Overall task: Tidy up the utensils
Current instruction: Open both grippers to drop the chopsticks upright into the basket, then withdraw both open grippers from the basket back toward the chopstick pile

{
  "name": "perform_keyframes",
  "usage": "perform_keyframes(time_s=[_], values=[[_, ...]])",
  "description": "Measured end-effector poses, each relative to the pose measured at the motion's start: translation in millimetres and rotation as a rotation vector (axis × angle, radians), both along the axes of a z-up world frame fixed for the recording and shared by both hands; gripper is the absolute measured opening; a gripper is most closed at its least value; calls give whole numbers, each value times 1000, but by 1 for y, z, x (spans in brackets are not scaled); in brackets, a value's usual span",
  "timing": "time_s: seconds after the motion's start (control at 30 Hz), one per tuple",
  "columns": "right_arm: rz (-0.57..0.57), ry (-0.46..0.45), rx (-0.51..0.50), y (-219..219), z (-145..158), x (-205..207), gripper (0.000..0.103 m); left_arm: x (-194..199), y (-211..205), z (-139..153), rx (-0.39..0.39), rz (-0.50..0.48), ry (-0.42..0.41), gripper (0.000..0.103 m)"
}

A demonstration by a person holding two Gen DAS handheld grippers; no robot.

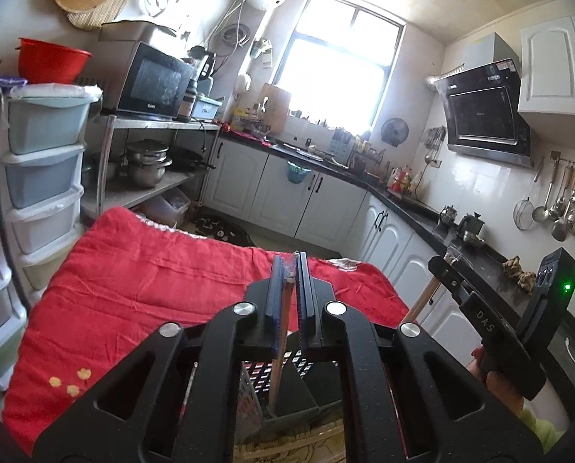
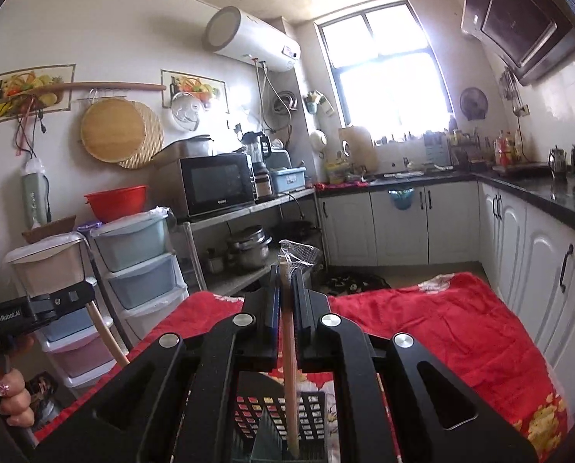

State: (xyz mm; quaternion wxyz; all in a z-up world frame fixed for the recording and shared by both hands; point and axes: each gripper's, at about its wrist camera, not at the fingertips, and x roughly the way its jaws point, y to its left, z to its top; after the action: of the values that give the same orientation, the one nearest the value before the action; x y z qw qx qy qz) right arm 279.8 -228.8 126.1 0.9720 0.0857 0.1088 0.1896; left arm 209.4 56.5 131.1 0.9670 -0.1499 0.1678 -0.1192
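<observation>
My left gripper (image 1: 289, 266) is shut on a thin wooden utensil (image 1: 281, 332) with clear wrap at its top end. The stick hangs down into a black perforated utensil holder (image 1: 260, 380) just under the fingers. In the right wrist view my right gripper (image 2: 286, 274) is shut on another wooden-handled utensil (image 2: 290, 366), wrap crumpled at its top, its lower end inside the same holder (image 2: 314, 416). Each gripper shows in the other's view: the right one (image 1: 439, 266) at the right edge, the left one (image 2: 75, 297) at the left, held by a hand (image 2: 13, 397).
A red quilt (image 1: 152, 289) covers the table (image 2: 441, 328) under the holder. Stacked plastic drawers (image 1: 44, 177) stand at the left, white cabinets with a black counter (image 1: 480, 266) at the right. Ladles hang on the wall rail (image 1: 565, 208).
</observation>
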Motion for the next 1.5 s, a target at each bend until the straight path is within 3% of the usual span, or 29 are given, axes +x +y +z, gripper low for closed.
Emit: perform_keyframes(time_s=[0.1,0.37,0.7,0.97,1.5], values=[[-20,23,6,0,-4,-2,42,1,1,-6,-1,1,21,10],[-19,47,16,-1,-11,-13,55,-9,4,-12,-5,7,31,45],[-37,53,-12,-9,-8,-31,66,-27,9,-11,-1,46,0,79],[-37,67,-46,-9,-9,-46,71,-40,16,-10,-16,74,1,92],[-22,68,-87,-8,-13,-73,73,-59,12,-18,5,71,6,92]])
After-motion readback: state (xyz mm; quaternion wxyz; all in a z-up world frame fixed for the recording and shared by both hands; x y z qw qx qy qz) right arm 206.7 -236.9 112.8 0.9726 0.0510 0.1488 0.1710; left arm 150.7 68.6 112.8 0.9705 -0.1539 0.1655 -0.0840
